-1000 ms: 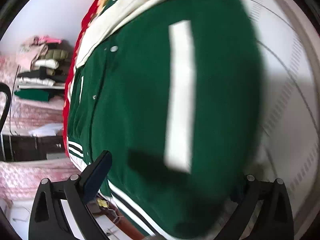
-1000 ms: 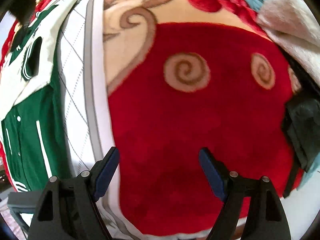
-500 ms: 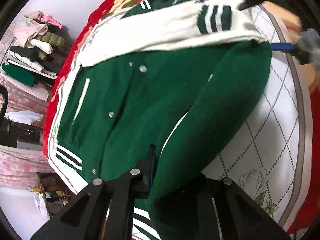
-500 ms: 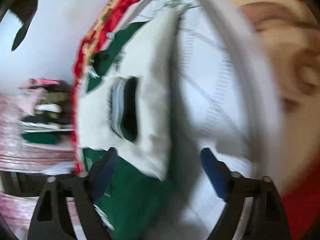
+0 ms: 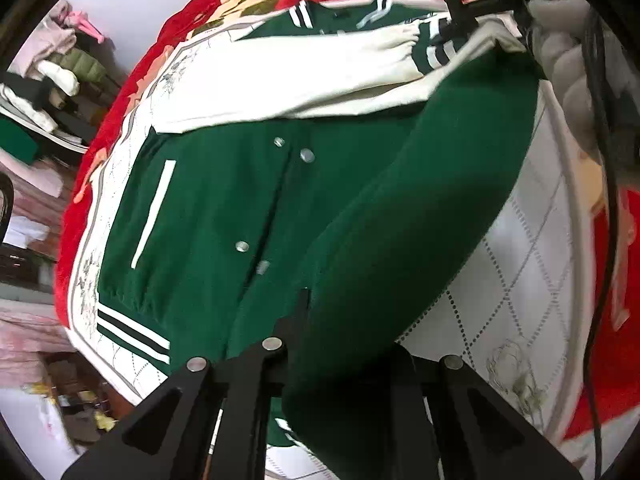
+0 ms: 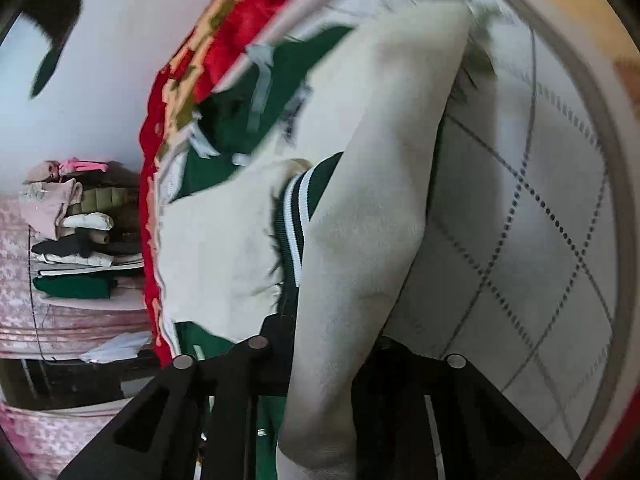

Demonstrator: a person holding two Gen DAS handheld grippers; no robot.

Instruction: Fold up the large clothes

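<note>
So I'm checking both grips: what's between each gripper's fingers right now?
In the left wrist view, the left gripper pinches the jacket's green side. In the right wrist view, the right gripper pinches its cream sleeve.

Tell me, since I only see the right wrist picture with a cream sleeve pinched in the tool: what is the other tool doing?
Observer: The left gripper is shut on a green fold of the varsity jacket, at the hem end, away from your cream sleeve.
Operator: Is the jacket's front facing up?
Observer: Yes. Four silver snaps show down the middle of the green front.
Operator: Any other markings there?
Observer: A white pocket stripe runs beside the snaps, and the striped hem lies flat on the quilted white cover.
</note>
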